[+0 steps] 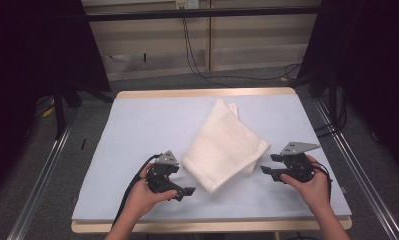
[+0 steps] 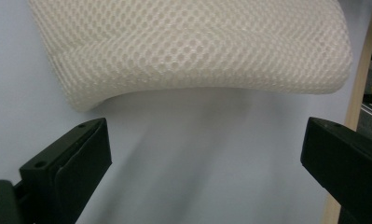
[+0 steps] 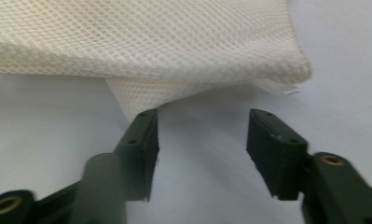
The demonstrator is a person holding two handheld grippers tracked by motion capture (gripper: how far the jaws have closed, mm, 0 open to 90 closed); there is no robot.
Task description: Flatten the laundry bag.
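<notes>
Cloth [image 1: 222, 147]: folded mesh, tabletop [image 1: 137, 130] centre, between both grippers.
Left gripper [image 1: 185, 191]: jaws spread wide, empty, short of the 7 o'clock fold.
Right gripper [image 1: 267, 171]: jaws half spread, empty.
Advice: slide under the 4 o'clock corner before you pinch.

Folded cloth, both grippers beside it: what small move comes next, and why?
Probably ease the right gripper forward until the cloth corner sits between its fingers, then close. In the right gripper view that corner lies just past the tips, with nothing between them. The left gripper is wide open, short of the cloth's edge.
</notes>
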